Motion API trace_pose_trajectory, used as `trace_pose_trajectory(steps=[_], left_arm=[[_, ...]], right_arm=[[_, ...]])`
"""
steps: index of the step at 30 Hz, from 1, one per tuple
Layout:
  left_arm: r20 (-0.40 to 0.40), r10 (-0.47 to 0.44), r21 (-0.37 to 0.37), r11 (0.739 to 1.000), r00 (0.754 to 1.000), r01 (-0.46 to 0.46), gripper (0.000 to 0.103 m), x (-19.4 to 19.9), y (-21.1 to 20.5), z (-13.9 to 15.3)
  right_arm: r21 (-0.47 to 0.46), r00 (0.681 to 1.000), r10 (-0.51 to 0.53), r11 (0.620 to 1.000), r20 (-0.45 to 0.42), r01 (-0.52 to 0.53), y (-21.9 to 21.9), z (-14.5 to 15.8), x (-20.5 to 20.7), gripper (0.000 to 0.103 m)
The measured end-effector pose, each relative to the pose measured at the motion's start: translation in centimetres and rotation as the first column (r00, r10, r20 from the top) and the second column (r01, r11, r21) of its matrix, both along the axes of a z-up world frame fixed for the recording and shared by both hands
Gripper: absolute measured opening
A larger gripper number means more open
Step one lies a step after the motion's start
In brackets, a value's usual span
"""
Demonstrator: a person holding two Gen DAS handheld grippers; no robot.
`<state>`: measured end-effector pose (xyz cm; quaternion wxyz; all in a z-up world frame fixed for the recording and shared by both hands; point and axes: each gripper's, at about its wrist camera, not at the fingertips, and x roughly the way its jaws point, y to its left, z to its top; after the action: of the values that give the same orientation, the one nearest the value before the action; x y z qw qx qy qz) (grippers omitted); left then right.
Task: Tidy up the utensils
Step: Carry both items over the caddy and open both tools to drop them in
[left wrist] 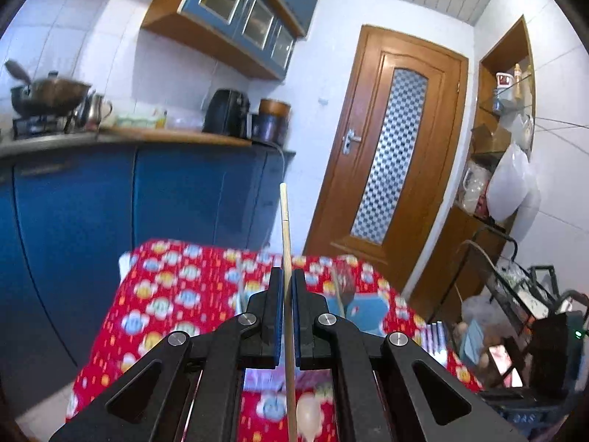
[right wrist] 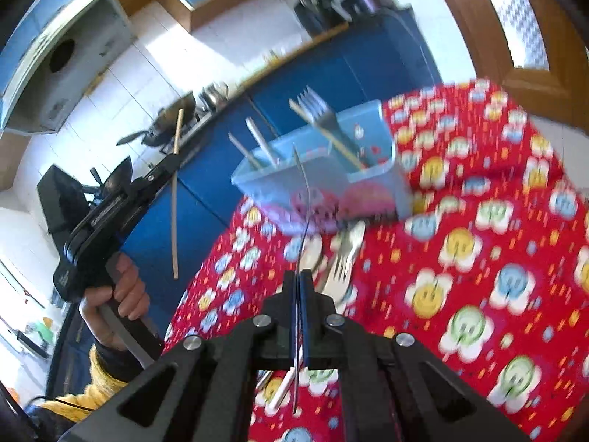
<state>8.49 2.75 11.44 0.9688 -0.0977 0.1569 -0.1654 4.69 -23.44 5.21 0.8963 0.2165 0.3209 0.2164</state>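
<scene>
Left claw [left wrist: 289, 280] clamped on a thin wooden chopstick [left wrist: 285, 250], held upright off the counter. Right claw [right wrist: 299, 280] pinches a thin metal utensil [right wrist: 304, 199] edge-on, aimed toward the translucent blue plastic bin [right wrist: 371, 180] on the red flower-print tablecloth [right wrist: 478, 258].

Upright utensils [right wrist: 257, 143] crowd the bin [right wrist: 368, 180]; loose forks [right wrist: 342, 258] lie before it.
</scene>
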Motion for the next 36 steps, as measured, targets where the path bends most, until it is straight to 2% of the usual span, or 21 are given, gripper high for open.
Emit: trace_pose_trajectory(steps=[7,11,17,22,30,36], left_arm=[[0.096,0.068,-0.032,0.997,0.993,-0.065,0.004,3.5,-1.1,1.9],[0.157,0.123,-0.052,0.992,0.980,-0.116,0.004,5.0,-1.4,1.7],[0.195,0.198,-0.070,0.980,0.961,-0.188,0.004,7.1,-1.9,-0.1],[0.209,0.242,-0.065,0.970,0.947,-0.234,0.004,7.8,-2.2,-1.9],[0.229,0.237,-0.033,0.971,0.944,-0.236,0.004,8.1,-2.7,-4.0],[0.227,0.233,-0.025,0.972,0.945,-0.234,0.004,7.9,-2.8,-4.9]], right_arm=[[0.000,0.983,-0.048,0.999,0.180,0.049,0.2,2.8,2.4,0.003],[-0.008,0.973,-0.066,0.998,0.223,0.069,-0.2,3.8,4.6,0.003],[-0.045,0.953,-0.103,0.992,0.286,0.120,-0.4,4.4,7.3,0.003],[-0.117,0.924,-0.123,0.977,0.362,0.176,0.3,4.1,9.2,0.003],[-0.193,0.890,-0.126,0.954,0.438,0.230,1.5,2.6,11.0,0.003],[-0.271,0.889,-0.105,0.931,0.445,0.246,2.4,1.3,11.8,0.003]])
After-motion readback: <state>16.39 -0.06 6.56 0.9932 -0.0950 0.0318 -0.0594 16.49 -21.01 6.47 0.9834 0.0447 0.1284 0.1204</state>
